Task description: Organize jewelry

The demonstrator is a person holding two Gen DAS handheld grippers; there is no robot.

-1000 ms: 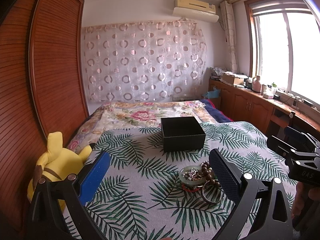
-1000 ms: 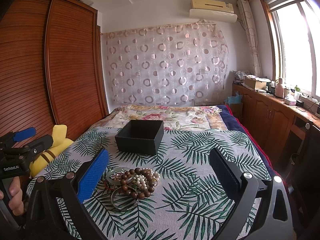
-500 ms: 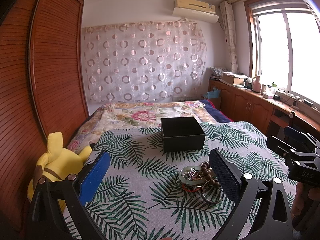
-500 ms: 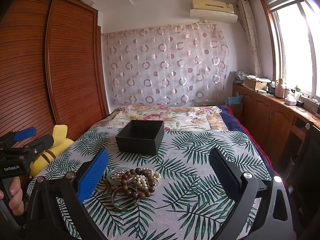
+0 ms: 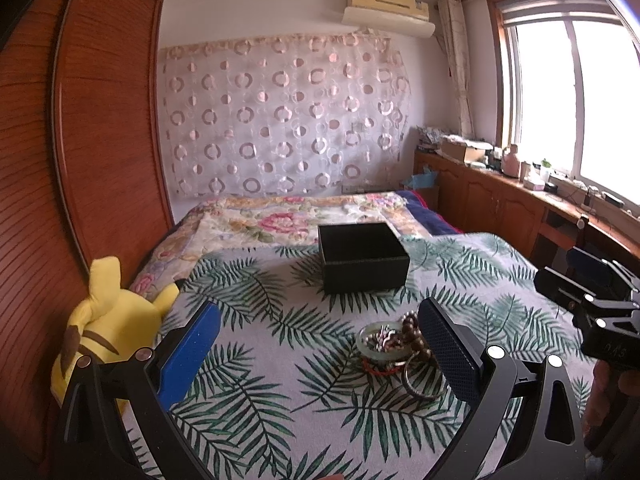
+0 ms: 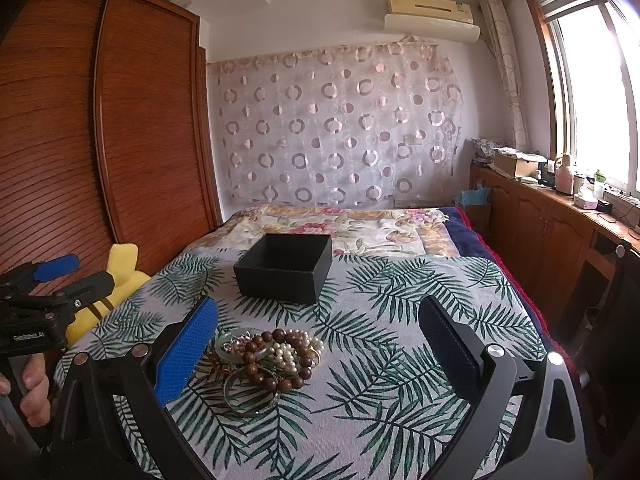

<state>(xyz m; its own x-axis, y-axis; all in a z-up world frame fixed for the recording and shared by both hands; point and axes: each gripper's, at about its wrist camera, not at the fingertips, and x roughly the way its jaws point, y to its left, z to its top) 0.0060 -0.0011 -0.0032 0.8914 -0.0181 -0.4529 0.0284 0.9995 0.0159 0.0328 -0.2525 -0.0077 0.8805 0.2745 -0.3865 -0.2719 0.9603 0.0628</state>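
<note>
Jewelry lies heaped on a palm-leaf cloth spread over a bed: brown wooden beads, a pearl strand, a pale green bangle and a metal bangle, all touching in one pile. Beyond the pile, apart from it, stands an open black box; from this angle its inside appears bare, though the floor is partly hidden. Left gripper hovers over the cloth with fingers spread wide, holding nothing, the heap just inside its right finger. Right gripper hangs equally wide and unladen, the pile nearer its blue left finger. Yellow plush toy sits against the wooden wardrobe.
</note>
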